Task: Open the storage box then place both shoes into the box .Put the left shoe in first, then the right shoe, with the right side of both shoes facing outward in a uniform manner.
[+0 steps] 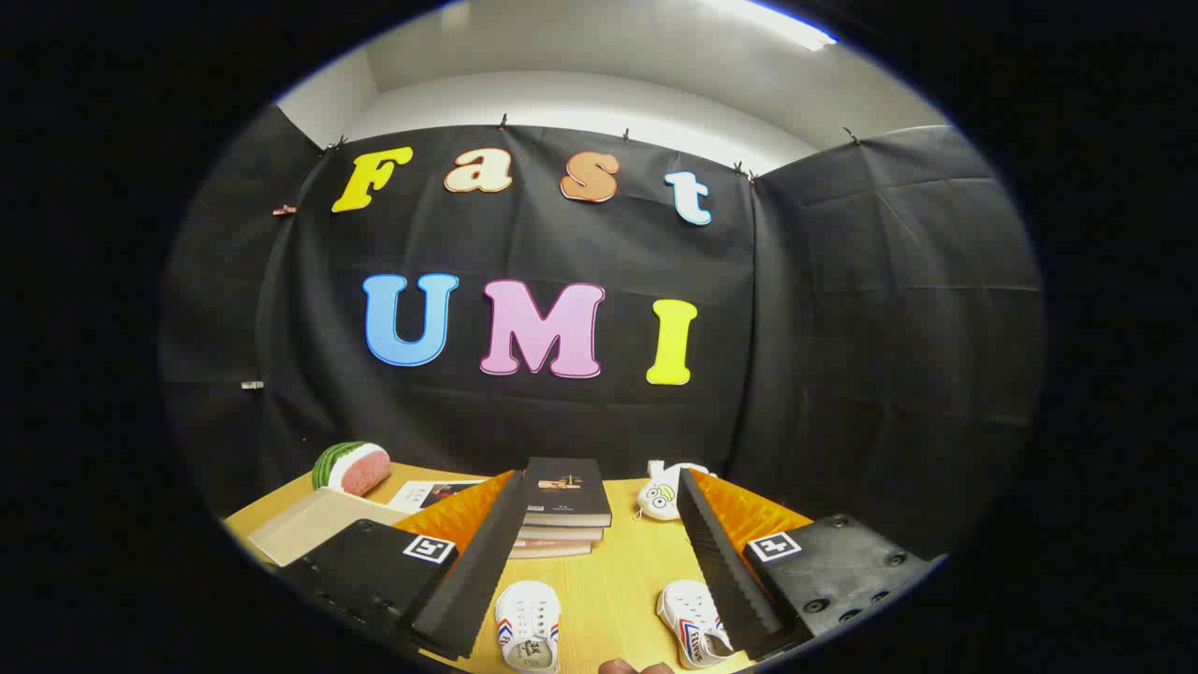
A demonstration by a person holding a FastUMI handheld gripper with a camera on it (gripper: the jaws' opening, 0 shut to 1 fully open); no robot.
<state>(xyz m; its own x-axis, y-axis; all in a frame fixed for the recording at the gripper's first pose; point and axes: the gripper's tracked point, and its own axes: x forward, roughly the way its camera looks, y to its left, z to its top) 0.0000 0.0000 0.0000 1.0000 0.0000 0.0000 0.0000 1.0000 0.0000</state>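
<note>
Hand-held gripper: the hand-held gripper (599,552) is wide open, and its two fingers hold nothing.
Shoes: two small white shoes sit on the worktop (613,571), down low between the fingers.
Left-side shoe: one white shoe (529,637) lies close to the left finger, toe pointing away.
Right-side shoe: the other white shoe (693,635) lies close to the right finger, partly hidden by it.
Books: a pile of books (564,510) with a dark one on top sits beyond the shoes, between the fingers.
Toy: a small white toy (663,496) sits to the right of the books.
Watermelon: a watermelon slice (351,467) sits far off to the left.
Tray: a flat pale tray (314,522) lies just in front of the watermelon slice.
</note>
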